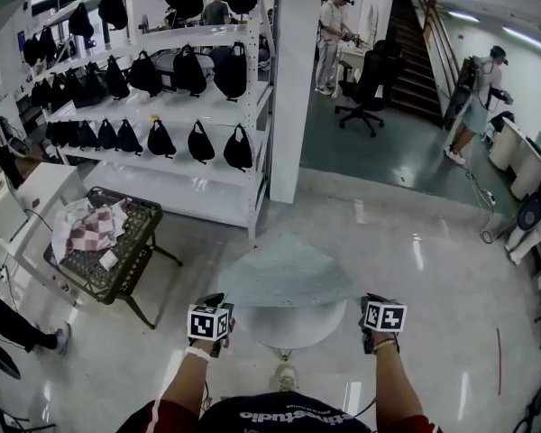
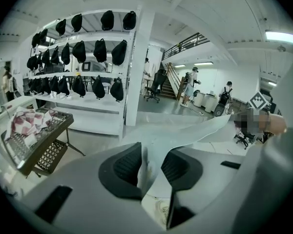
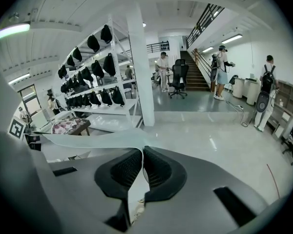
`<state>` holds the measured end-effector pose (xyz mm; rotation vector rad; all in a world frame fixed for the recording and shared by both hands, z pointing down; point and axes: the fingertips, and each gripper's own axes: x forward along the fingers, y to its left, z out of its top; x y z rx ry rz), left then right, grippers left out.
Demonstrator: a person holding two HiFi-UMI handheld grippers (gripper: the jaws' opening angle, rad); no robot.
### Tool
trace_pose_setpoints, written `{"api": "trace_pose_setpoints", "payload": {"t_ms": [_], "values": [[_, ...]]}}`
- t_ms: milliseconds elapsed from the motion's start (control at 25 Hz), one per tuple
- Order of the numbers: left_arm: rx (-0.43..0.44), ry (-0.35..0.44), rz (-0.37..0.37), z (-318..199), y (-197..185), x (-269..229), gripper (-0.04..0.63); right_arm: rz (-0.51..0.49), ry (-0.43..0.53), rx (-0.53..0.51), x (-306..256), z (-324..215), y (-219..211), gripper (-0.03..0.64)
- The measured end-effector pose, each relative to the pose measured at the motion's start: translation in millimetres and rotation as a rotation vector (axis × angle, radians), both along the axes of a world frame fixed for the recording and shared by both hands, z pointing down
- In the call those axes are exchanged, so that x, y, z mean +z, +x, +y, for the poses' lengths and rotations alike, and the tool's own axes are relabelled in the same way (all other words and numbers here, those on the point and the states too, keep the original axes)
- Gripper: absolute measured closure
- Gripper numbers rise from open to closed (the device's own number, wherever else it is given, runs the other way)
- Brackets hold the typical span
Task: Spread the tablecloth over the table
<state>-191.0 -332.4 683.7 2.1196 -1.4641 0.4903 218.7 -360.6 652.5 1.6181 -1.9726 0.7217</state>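
The tablecloth (image 1: 284, 273) is held in the air, stretched between both tongs, and it reaches out past the far edge of the round tabletop (image 1: 293, 327). The left tongs (image 2: 150, 165) are clenched on its near left part. The right tongs (image 3: 140, 165) are clenched on its near right part.
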Motion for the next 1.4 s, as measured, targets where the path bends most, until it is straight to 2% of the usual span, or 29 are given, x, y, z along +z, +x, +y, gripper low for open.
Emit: {"api": "trace_pose_setpoints", "payload": {"t_ms": [480, 880, 1080, 1400], "values": [[-0.016, -0.013, 0.061, 32.5, -13.3, 8.1, 0.485, -0.002, -0.047, 0.023, 15.7, 24.0, -6.2, 0.575], [0.002, -0.036, 0.061, 62.7, -16.6, 19.0, 0.491, 0.005, -0.087, 0.059, 33.9, 56.7, 3.0, 0.551], [-0.013, -0.002, 0.086, 67.0, -16.3, 11.1, 0.512, -0.015, -0.046, 0.186, 24.1, 71.1, 34.2, 0.566], [0.015, 0.008, 0.1, 75.7, -0.5, 10.4, 0.512, -0.018, -0.014, 0.179, 14.3, 88.6, 31.0, 0.566]]}}
